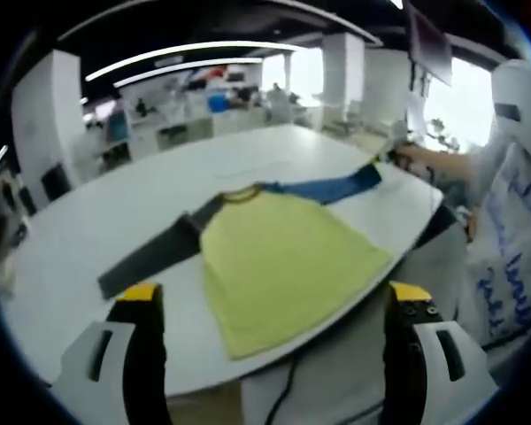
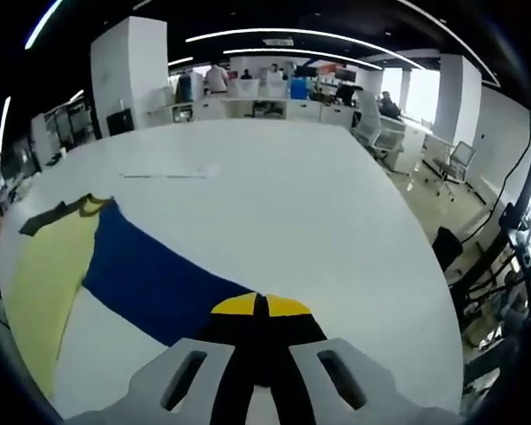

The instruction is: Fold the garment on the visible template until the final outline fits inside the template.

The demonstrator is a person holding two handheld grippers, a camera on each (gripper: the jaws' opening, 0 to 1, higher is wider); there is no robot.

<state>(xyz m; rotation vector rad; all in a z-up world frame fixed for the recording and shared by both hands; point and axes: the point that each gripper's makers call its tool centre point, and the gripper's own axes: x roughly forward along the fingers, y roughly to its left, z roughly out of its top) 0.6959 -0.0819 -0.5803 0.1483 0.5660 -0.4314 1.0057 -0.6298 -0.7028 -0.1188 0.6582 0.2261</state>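
On the white counter (image 1: pixel 88 230), our right hand-held gripper (image 2: pixel 260 308) pinches the limp shirt's (image 1: pixel 279 257) blue sleeve (image 2: pixel 155 283); left hand-held gripper (image 1: pixel 274 305) spread.

Open-plan office. Large white tabletop (image 2: pixel 274 204), rounded edge. White square pillars (image 2: pixel 128 71) (image 1: pixel 44 115). Dark ceiling with long curved strip lights (image 2: pixel 319 35). Bright windows (image 1: pixel 465 106) along one side. Desks and counters (image 2: pixel 265 102) at the far end; office chairs (image 2: pixel 451 168) beside the tabletop.
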